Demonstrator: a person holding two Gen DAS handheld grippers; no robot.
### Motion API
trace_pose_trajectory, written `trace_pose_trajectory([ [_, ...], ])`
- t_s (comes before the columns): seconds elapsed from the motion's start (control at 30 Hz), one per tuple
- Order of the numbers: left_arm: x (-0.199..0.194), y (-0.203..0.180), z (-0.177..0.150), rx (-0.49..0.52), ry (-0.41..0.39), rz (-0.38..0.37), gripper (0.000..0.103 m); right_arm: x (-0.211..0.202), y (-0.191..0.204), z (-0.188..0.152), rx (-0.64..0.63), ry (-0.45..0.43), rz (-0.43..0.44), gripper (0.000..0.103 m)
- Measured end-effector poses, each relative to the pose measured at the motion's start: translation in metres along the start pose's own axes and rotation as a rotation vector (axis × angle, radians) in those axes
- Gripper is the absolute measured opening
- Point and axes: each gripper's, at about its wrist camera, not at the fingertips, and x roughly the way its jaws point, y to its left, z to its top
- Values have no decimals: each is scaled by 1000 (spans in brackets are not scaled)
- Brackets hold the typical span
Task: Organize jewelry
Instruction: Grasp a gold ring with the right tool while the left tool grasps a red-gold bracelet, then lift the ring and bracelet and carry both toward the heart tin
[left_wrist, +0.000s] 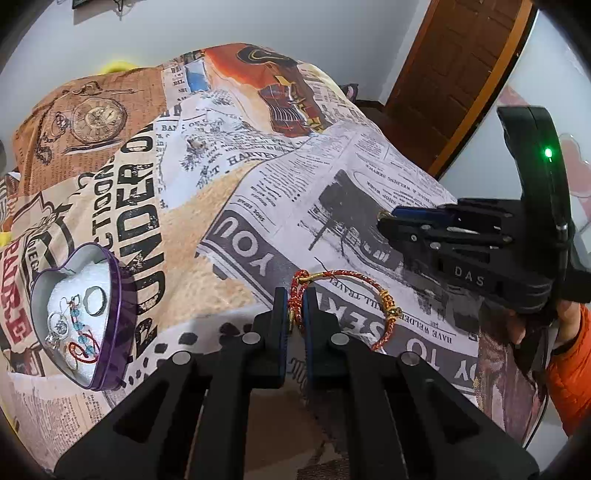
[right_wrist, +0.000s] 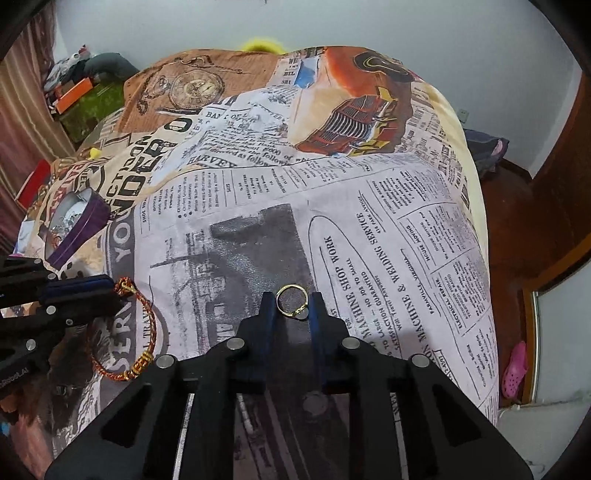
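A red-and-gold braided bracelet (left_wrist: 347, 273) lies on the newspaper-print bedspread (left_wrist: 258, 192). My left gripper (left_wrist: 296, 306) is shut on its knotted end. The right wrist view shows that same grip at the left edge, with the bracelet (right_wrist: 142, 363) curling down from the left gripper (right_wrist: 114, 290). A thin gold ring (right_wrist: 290, 285) sits between the blue pads of my right gripper (right_wrist: 293, 308), which is shut on it. A purple heart-shaped tin (left_wrist: 114, 295) stands far left, holding a silver ring, hoops and a blue bead string on white padding.
The bedspread bulges and drops off at the right. Beyond that edge are a wooden floor and a pink shoe (right_wrist: 515, 369). A brown door (left_wrist: 461, 74) stands behind. A hand in an orange sleeve (left_wrist: 569, 362) holds the right gripper (left_wrist: 384, 218). Clutter (right_wrist: 70, 92) lies at the far left.
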Motion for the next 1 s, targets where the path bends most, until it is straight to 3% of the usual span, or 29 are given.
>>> trace_pose_trajectory([
  [0.23,-17,7,2,-23,-51,26,7,-11,10,-1,-10,-7,7,16],
  [0.63,-77,17,6,-28,-171,57,7,-73,46,14,-44,-142,34,16],
  [1.0,-121,49,-2,-65,-243,97,7,-103,97,29,-94,-225,94,16],
])
